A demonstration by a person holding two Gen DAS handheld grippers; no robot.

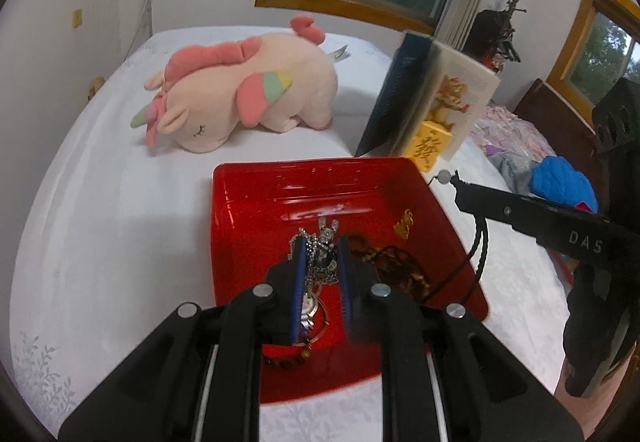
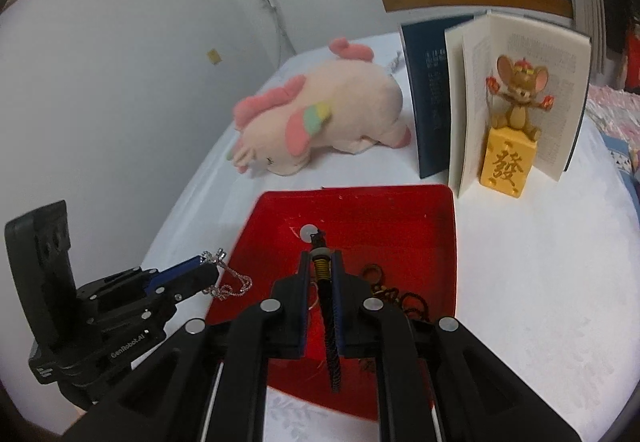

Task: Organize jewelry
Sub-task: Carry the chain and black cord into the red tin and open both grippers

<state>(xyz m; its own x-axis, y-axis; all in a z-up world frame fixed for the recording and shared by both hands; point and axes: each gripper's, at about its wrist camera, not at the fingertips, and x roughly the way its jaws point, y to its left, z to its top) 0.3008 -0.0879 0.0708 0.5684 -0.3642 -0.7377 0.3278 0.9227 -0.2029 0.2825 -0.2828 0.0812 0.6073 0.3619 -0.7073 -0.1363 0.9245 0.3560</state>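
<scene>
Behind red tray: unicorn plush, book.

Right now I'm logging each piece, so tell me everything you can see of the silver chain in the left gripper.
The silver chain is thin, fine-linked and metallic-looking. The left gripper pinches it at the fingertips, and it hangs in loose loops beside the red tray's edge. From the left wrist it dangles between the fingers over the tray, above other jewelry. A small silver rabbit charm sits at that gripper's tip.

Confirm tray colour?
Red, glossy translucent plastic tray; clearest in the right wrist view.
</scene>
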